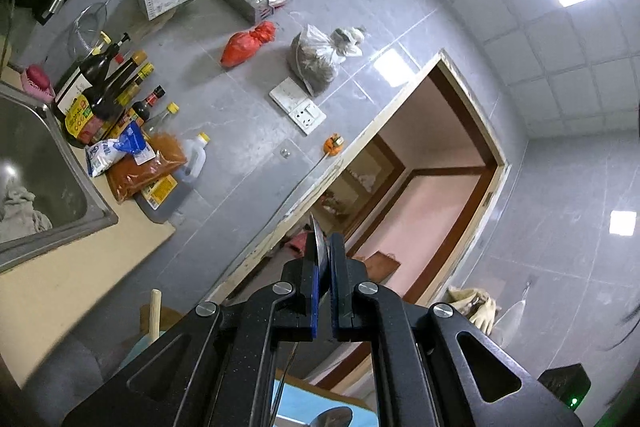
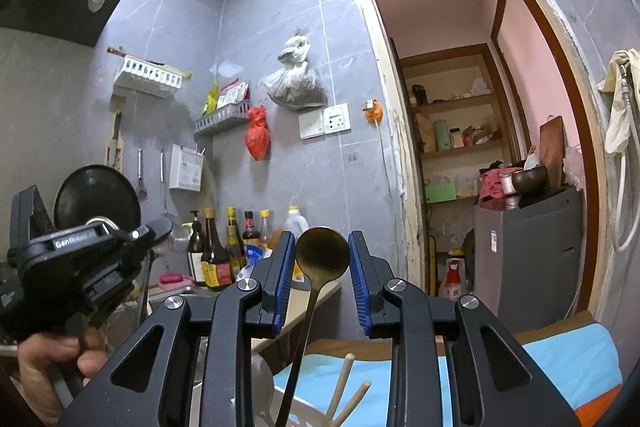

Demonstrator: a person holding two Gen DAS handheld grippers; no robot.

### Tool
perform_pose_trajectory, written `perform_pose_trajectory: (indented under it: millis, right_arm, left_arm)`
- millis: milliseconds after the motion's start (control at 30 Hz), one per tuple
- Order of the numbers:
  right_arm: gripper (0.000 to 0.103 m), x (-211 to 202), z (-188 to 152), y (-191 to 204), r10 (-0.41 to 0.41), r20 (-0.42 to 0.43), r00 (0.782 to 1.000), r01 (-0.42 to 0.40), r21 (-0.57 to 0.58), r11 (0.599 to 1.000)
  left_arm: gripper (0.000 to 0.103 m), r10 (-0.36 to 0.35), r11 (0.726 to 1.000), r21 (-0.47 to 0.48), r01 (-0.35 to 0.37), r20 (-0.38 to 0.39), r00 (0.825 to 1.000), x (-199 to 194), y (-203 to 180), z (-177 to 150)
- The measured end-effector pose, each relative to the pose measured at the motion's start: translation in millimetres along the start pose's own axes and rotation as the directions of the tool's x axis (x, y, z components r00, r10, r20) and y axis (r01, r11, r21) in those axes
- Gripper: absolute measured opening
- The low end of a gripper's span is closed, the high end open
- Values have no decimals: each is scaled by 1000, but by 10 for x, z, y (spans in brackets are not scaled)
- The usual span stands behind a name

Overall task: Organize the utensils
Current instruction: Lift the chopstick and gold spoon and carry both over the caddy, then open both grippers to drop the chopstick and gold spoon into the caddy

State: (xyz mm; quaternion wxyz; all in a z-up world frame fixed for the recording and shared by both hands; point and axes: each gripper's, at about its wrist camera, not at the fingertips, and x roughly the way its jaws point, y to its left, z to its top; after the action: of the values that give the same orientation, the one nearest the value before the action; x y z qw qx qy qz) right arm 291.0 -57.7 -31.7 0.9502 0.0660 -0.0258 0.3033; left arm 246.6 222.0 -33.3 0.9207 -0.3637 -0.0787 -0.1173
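Two grippers in play, and the long-handled spoon (image 2: pixel 322 254) is the thing to watch. It stands upright with its brass-coloured bowl on top, its thin handle running down out of sight. The right gripper (image 2: pixel 320 238) sits wide, one blue pad (image 2: pixel 281 267) on each side of that bowl, with a clear gap on both sides and nothing clamped.

Below the spoon and just right of its handle, two wooden chopsticks (image 2: pixel 345 385) poke up. What they stand in I cannot tell.

Far left of the spoon, the left gripper (image 1: pixel 325 247) has its pads nearly together, pinching a thin metal utensil (image 1: pixel 318 239) seen edge-on (knife or spoon, I can't say).

My read on handling: the spoon looks stiff, light and smooth metal, so it is likely to slide between the pads. The rounded bowl is a poor purchase. I'd go lower, on the neck just under the bowl, squeezing across the flat of the handle so it cannot swivel.
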Motion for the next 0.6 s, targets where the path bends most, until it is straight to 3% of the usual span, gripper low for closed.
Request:
perform_pose_trajectory:
  millis: [433, 600]
  right_arm:
    - [25, 4, -181, 63, -1, 16, 1000, 2, -55, 999]
    - [25, 18, -238, 108, -7, 10, 1000, 8, -74, 997]
  left_arm:
    - [2, 10, 1000, 19, -11, 13, 1000, 11, 87, -231]
    - [2, 22, 997, 77, -23, 13, 1000, -16, 13, -298]
